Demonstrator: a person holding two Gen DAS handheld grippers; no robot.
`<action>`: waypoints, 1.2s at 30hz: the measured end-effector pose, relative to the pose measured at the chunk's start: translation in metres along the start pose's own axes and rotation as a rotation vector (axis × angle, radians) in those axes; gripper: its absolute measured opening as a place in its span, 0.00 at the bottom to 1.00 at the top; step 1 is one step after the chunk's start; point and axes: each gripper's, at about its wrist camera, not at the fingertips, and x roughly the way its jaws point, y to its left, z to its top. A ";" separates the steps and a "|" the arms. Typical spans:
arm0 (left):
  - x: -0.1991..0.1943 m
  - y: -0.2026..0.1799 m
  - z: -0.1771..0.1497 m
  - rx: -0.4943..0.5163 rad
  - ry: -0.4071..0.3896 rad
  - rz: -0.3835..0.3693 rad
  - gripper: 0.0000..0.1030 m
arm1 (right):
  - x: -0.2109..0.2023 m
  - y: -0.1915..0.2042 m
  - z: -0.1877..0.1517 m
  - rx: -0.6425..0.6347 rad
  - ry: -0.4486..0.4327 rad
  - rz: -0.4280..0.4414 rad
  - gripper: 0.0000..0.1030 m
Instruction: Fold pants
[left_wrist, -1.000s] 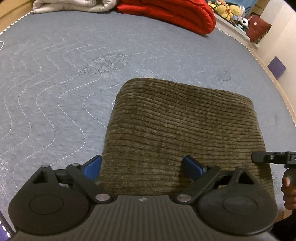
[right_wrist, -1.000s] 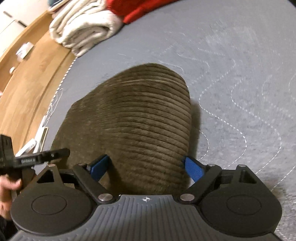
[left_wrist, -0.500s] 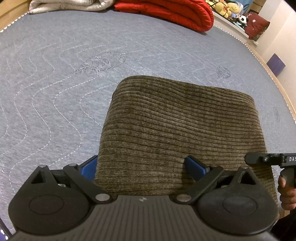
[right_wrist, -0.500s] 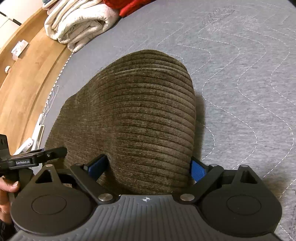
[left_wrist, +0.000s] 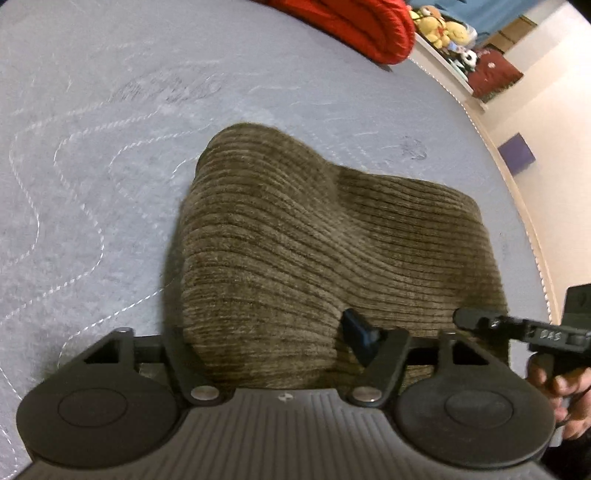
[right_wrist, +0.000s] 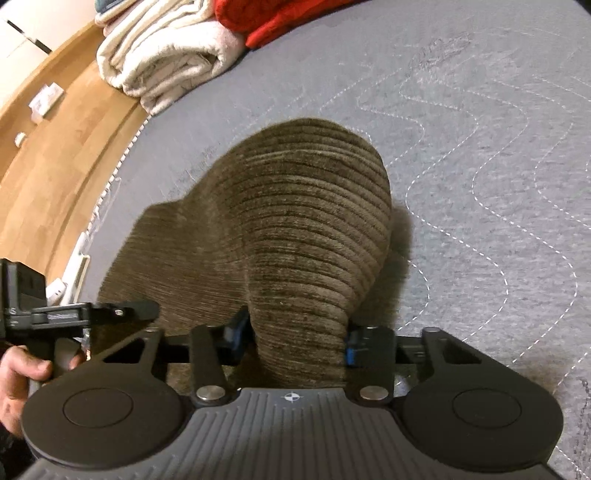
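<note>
The olive-brown corduroy pants lie folded on the grey quilted bed. My left gripper is shut on the near left edge of the pants, and the cloth bulges up between its fingers. My right gripper is shut on the near right edge of the pants, which rises in a hump between its blue pads. Each gripper shows at the edge of the other's view: the right one and the left one.
A red blanket and a cream folded blanket lie at the far end of the bed. Stuffed toys sit on a shelf beyond. The wooden floor runs along the bed's edge.
Both grippers have closed on the near edge of the pants and lifted it. The cloth now bunches up in a hump at each gripper.
</note>
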 end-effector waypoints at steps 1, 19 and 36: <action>-0.001 -0.007 0.001 0.011 -0.005 0.015 0.63 | -0.004 0.000 0.000 -0.001 -0.007 0.013 0.39; 0.065 -0.196 0.031 0.148 -0.117 -0.188 0.43 | -0.163 -0.089 0.066 -0.129 -0.268 -0.114 0.37; 0.046 -0.247 0.000 0.372 -0.316 0.133 0.63 | -0.143 -0.130 0.079 -0.198 -0.327 -0.347 0.60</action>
